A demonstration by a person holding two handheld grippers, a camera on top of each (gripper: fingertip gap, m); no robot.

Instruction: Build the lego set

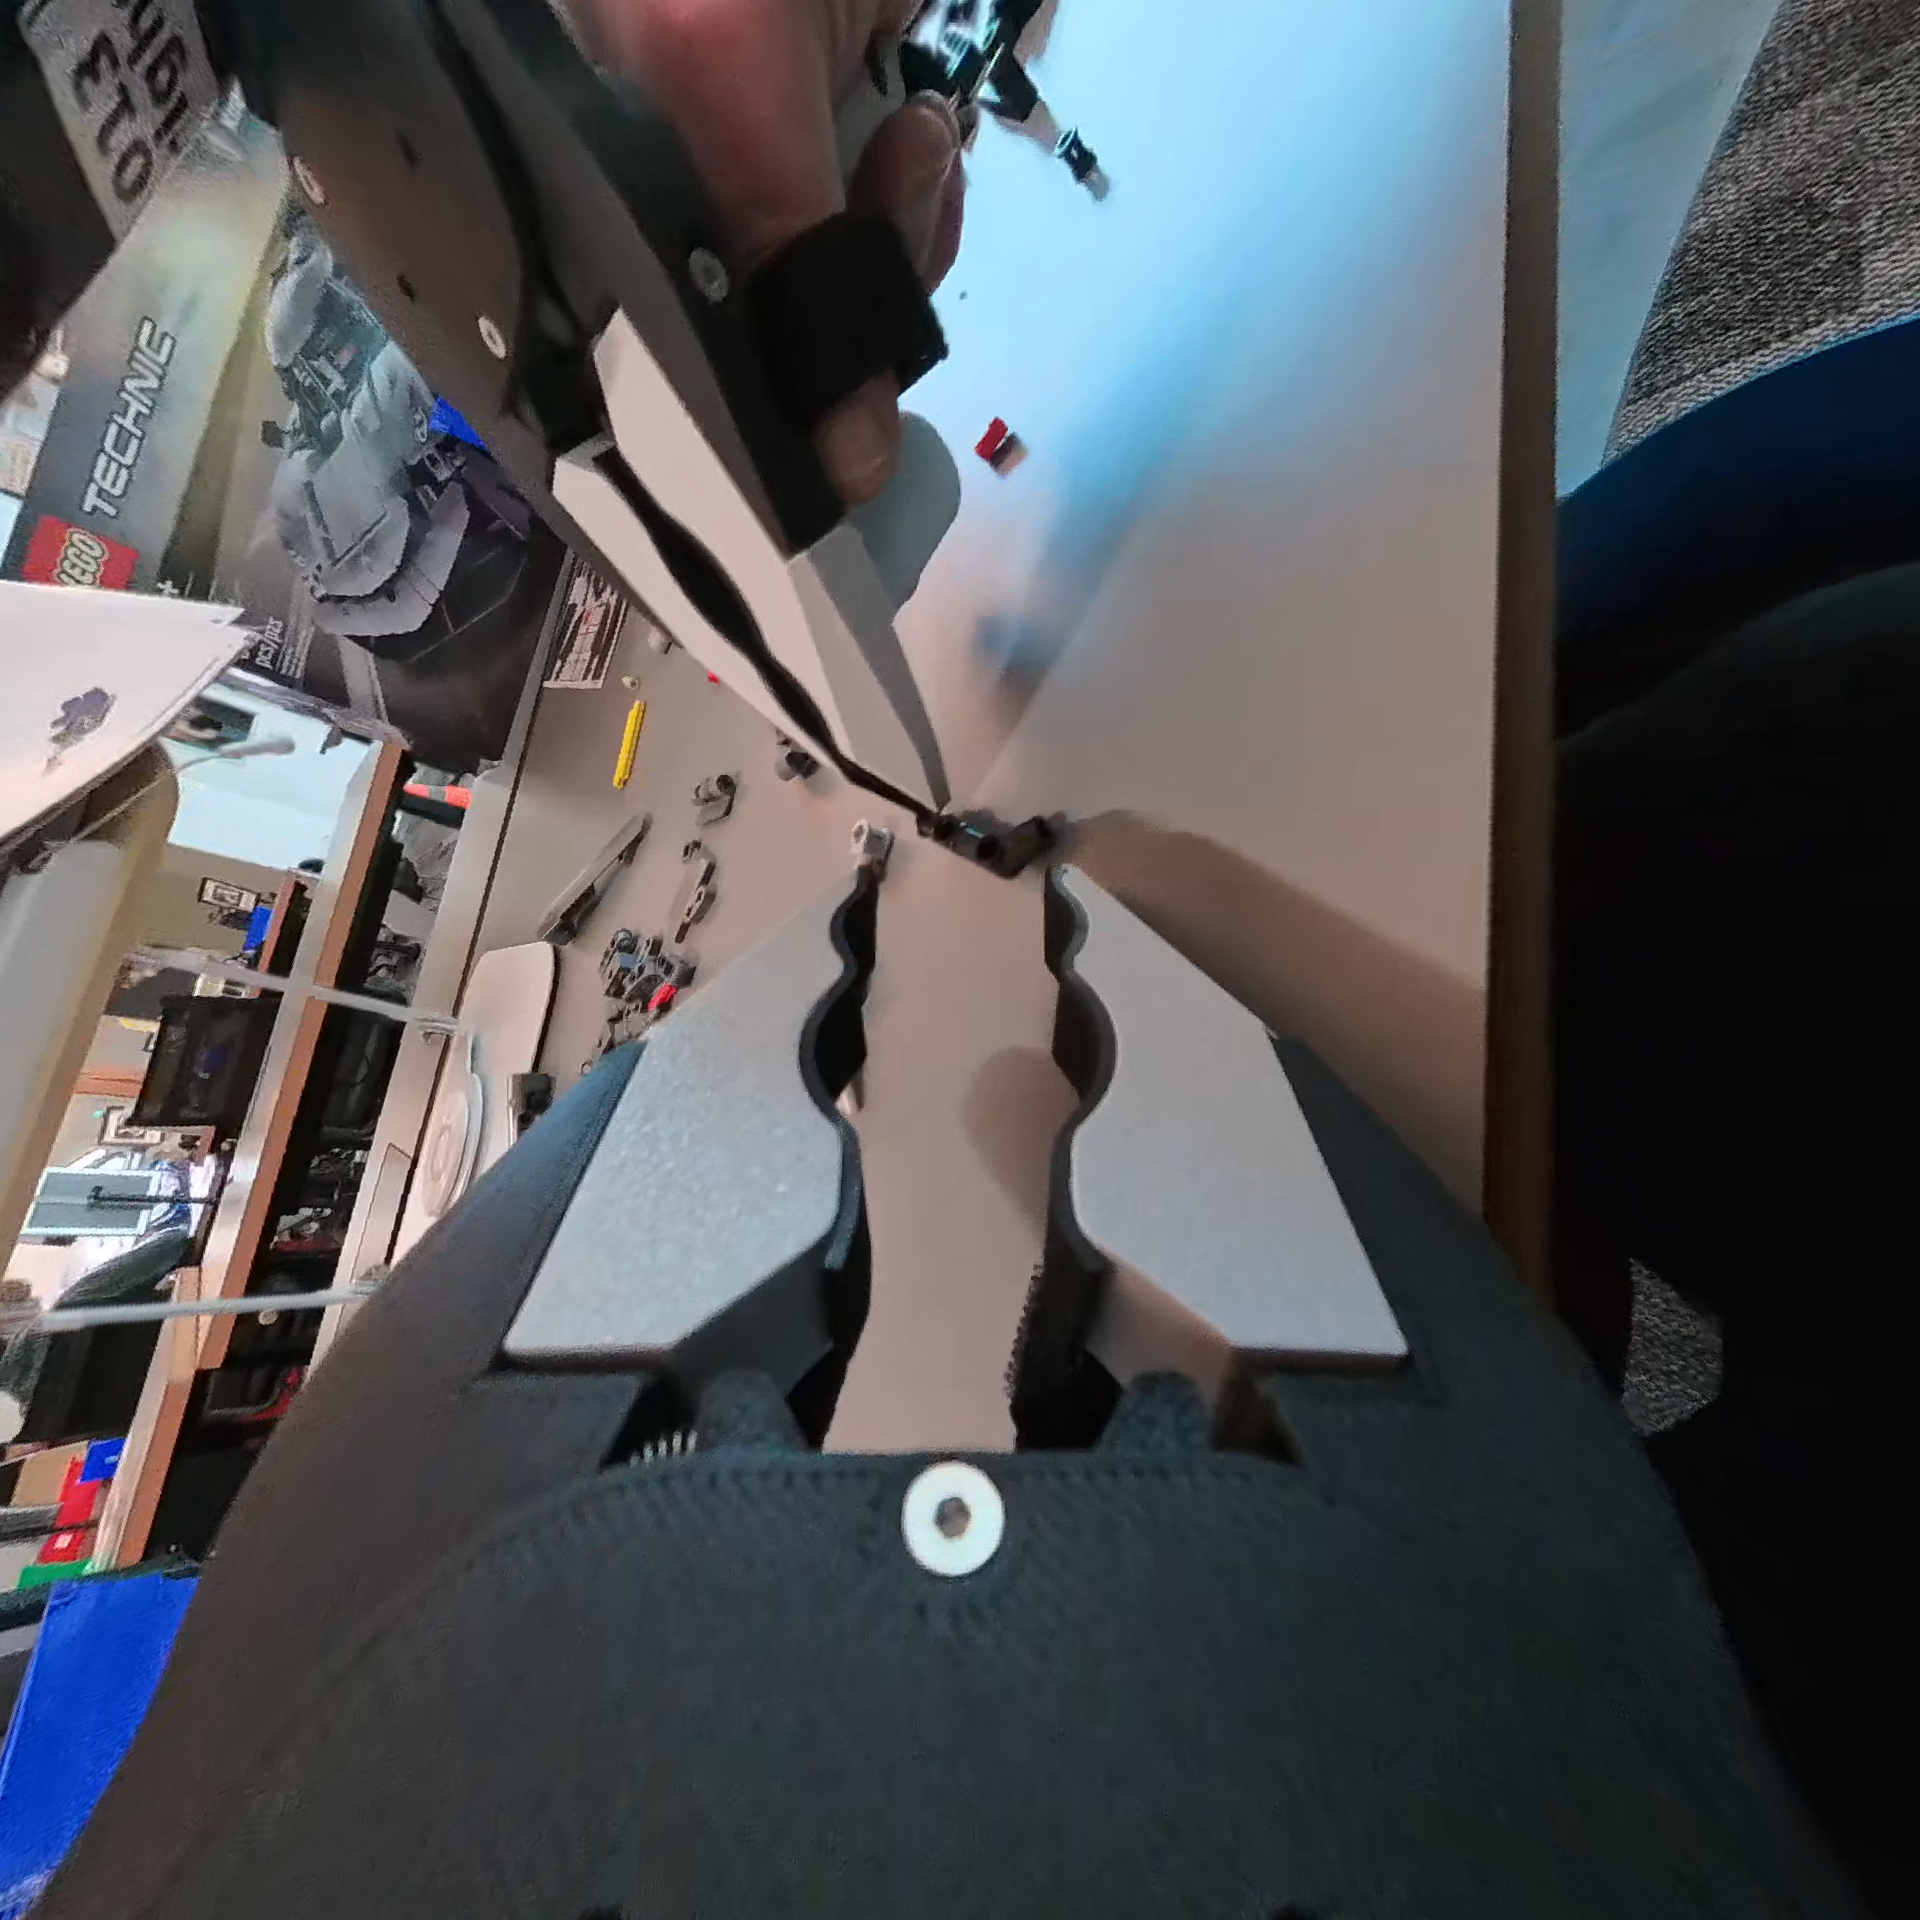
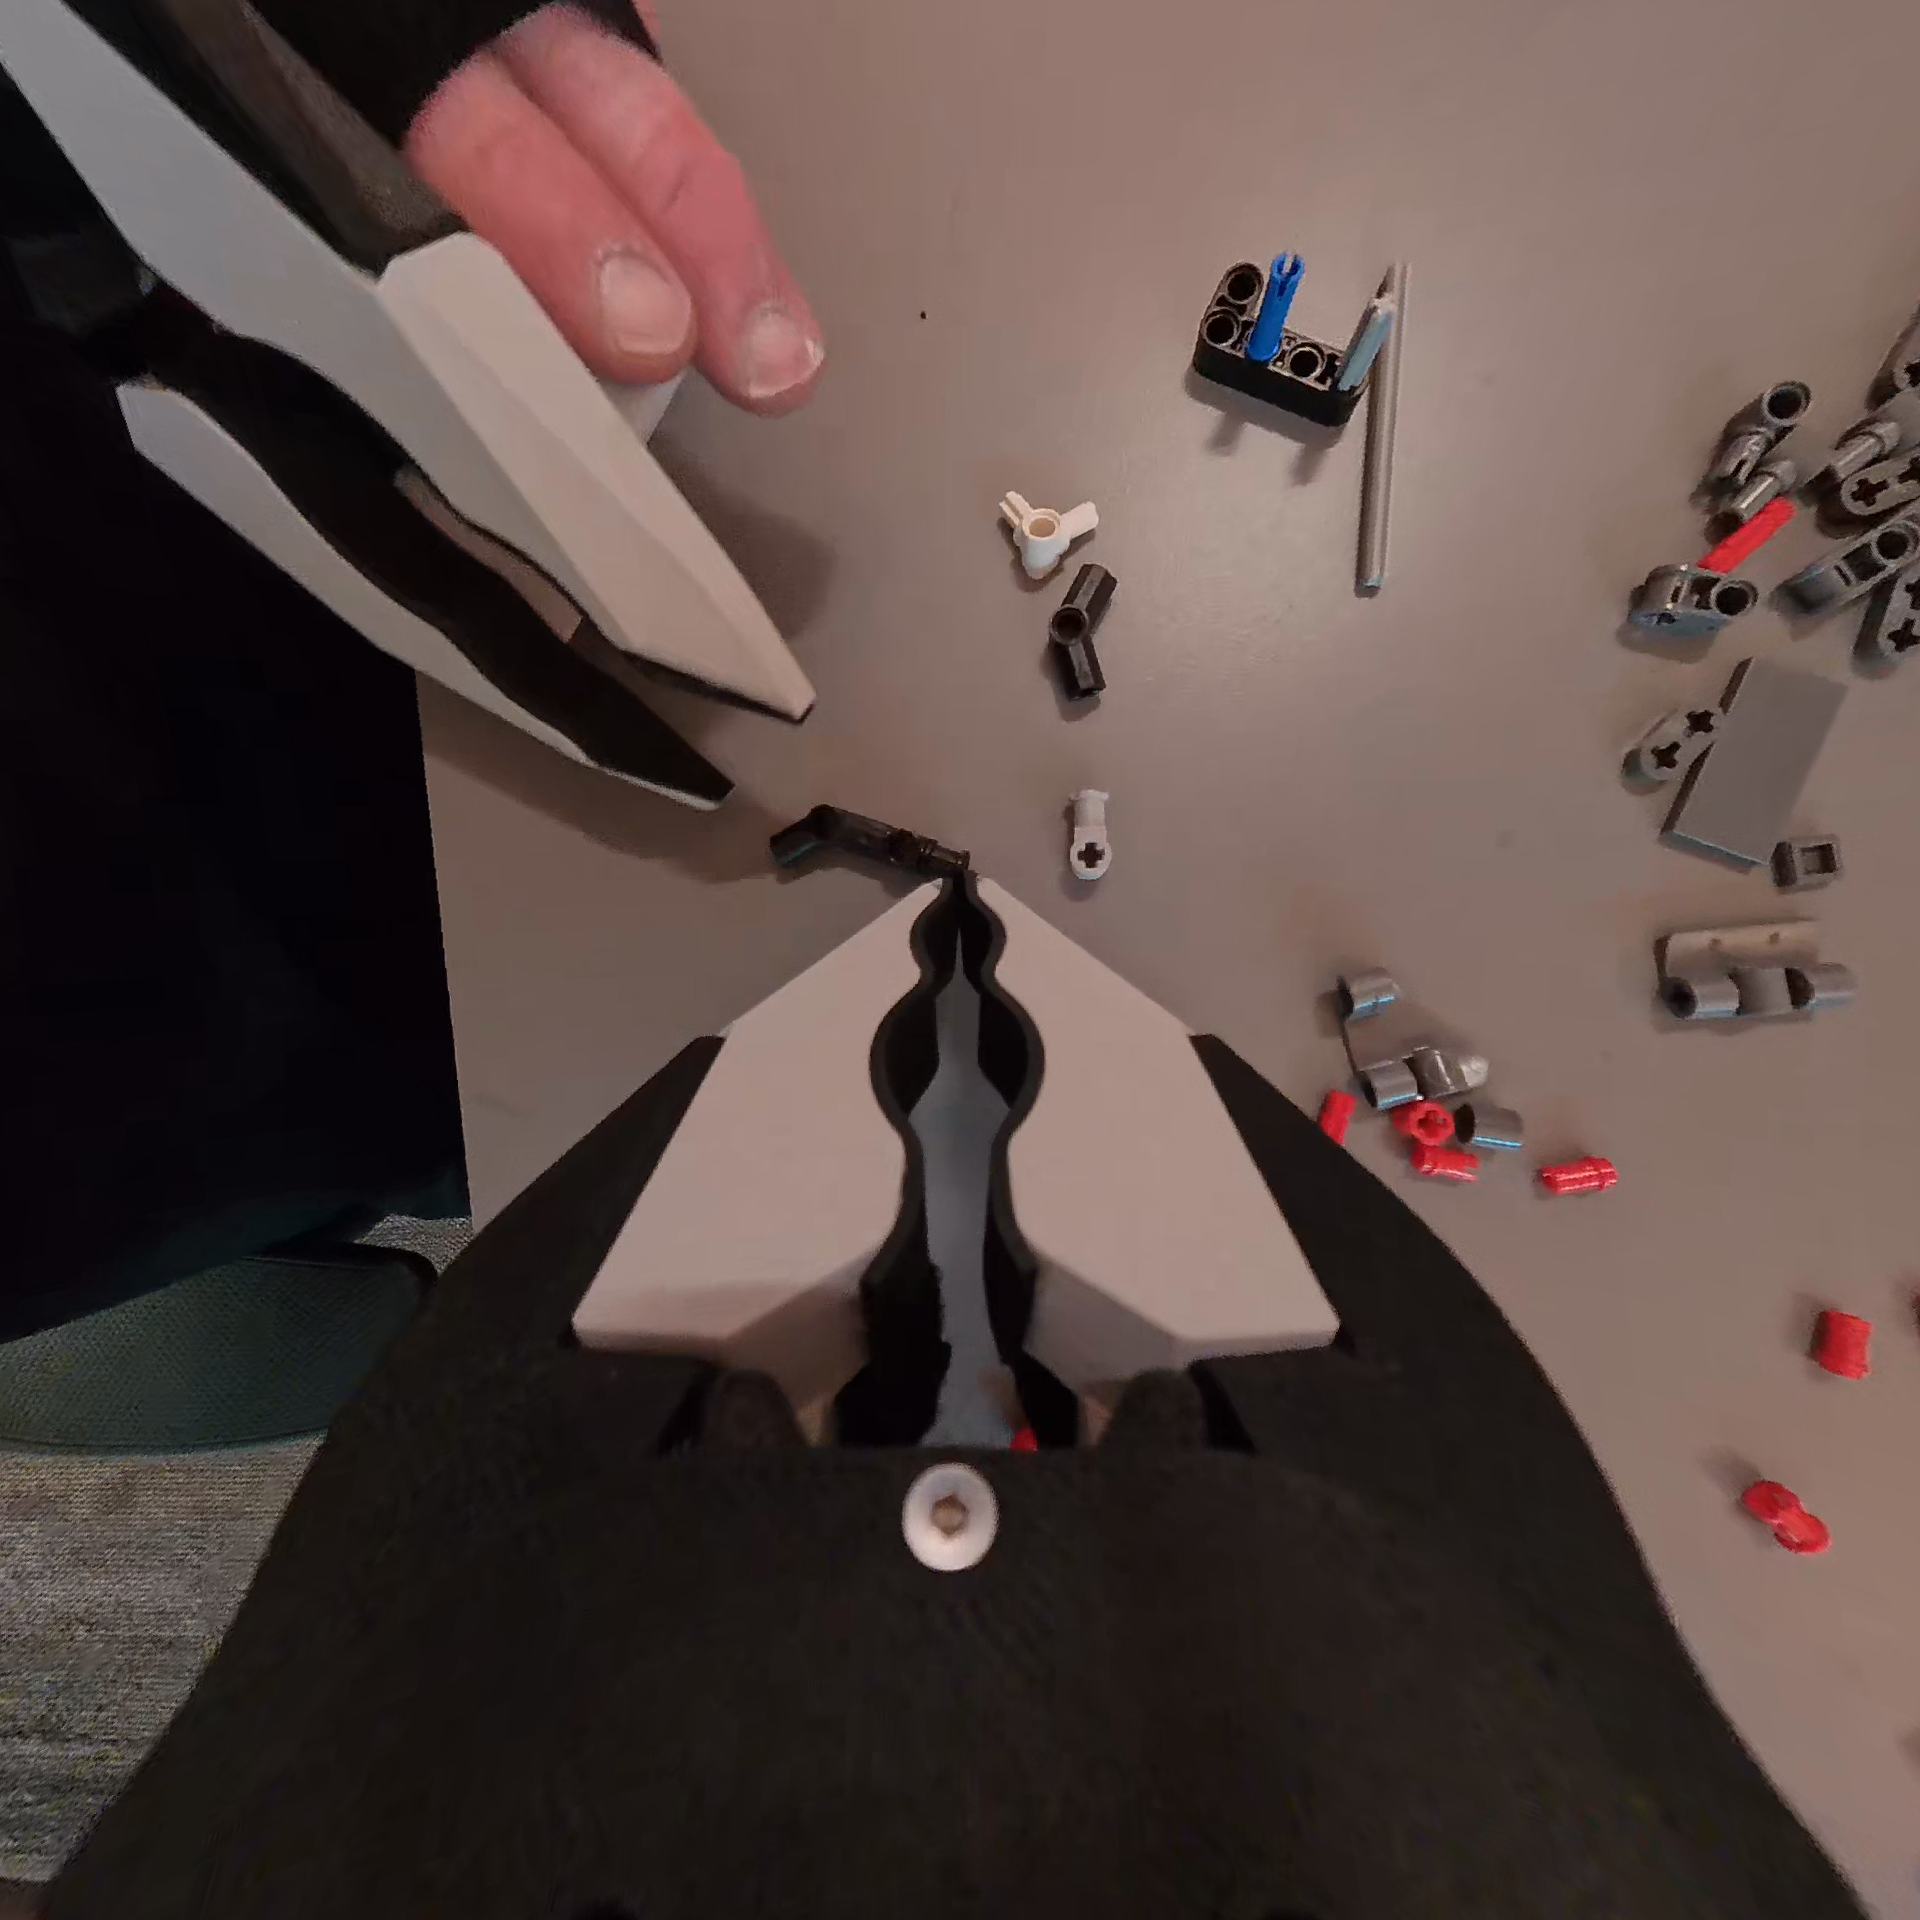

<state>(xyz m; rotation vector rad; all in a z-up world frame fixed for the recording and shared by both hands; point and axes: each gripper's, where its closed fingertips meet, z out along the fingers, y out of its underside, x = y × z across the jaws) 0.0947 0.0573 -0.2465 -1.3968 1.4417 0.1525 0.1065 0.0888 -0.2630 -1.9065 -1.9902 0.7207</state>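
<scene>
a small black angled plastic connector with a pin is pinched at its pin end by the right gripper; the left gripper gapes wide beside it.

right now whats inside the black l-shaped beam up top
A blue pin stands upright in one hole of the black L-shaped beam; the other holes look empty. A grey piece leans on its end. The pin's base is hidden.

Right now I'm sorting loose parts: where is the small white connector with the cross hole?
Right wrist view: the white connector lies on the table, just right of the right gripper.
</scene>
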